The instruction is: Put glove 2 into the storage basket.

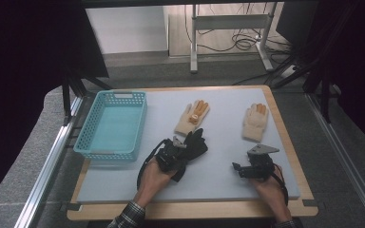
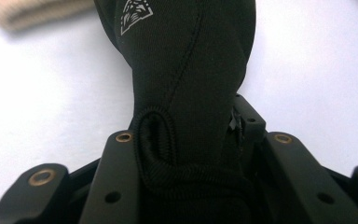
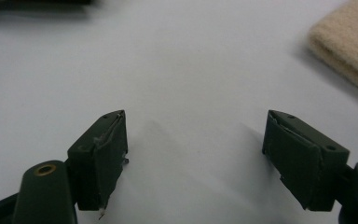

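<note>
the left gripper (image 1: 177,153) is clamped on the cuff end of a black glove (image 1: 196,143), which lies on the pale mat (image 1: 218,175) near the middle of the table, just right of the blue basket (image 1: 91,142). in the left gripper view the black glove (image 2: 186,70) runs up between the two jaws, its ribbed cuff bunched tight between them (a small white logo shows near the top). the glove's fingers point away from the person, toward a beige glove with orange fingertips (image 1: 192,117) lying just beyond it. a second beige glove (image 1: 255,121) lies well to the right. the right gripper (image 1: 240,168) rests low over bare mat with its jaws standing wide apart and nothing between them; its own view shows a beige cuff (image 3: 349,51) off to the upper right.
</note>
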The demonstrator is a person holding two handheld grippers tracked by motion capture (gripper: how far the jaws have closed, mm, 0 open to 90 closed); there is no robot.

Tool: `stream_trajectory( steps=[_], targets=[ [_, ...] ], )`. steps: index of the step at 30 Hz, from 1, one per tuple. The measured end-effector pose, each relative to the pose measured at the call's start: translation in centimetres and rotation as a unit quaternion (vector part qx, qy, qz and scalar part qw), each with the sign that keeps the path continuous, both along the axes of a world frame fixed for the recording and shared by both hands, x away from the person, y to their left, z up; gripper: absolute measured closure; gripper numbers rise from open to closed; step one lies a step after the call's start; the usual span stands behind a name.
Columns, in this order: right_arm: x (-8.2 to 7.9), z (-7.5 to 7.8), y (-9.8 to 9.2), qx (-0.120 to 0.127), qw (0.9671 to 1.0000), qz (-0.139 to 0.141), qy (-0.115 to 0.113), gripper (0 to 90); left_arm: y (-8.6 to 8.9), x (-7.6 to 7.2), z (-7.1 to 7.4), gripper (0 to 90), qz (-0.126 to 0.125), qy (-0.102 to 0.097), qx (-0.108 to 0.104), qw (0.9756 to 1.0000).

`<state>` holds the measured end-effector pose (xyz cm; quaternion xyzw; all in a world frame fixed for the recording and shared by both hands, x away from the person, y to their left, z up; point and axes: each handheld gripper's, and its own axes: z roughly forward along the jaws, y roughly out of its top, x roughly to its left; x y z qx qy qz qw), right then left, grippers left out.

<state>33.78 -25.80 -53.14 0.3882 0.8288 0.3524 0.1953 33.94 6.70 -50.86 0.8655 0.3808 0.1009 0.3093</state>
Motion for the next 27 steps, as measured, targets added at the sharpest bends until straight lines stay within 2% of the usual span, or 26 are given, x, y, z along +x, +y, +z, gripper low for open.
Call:
stream_trajectory(
  steps=[3,14,15,20,27],
  targets=[
    [0.0,0.0,0.0,0.000,1.0000,0.000,0.000,21.5,0.2,0.2,0.5,62.9,0.002,-0.004,0.000,1.0000],
    [0.0,0.0,0.0,0.000,1.0000,0.000,0.000,21.5,1.8,1.4,4.3,62.5,0.023,-0.035,0.003,0.9991],
    [0.0,0.0,0.0,0.000,1.0000,0.000,0.000,21.5,1.8,1.4,4.3,62.5,0.023,-0.035,0.003,0.9991],
    [0.0,0.0,0.0,0.000,1.0000,-0.001,0.000,21.4,3.0,2.3,6.1,62.5,0.038,-0.048,0.008,0.9981],
    [0.0,0.0,0.0,0.000,1.0000,0.000,0.001,21.4,5.3,3.6,7.5,62.4,0.056,-0.058,0.004,0.9967]
  ],
)
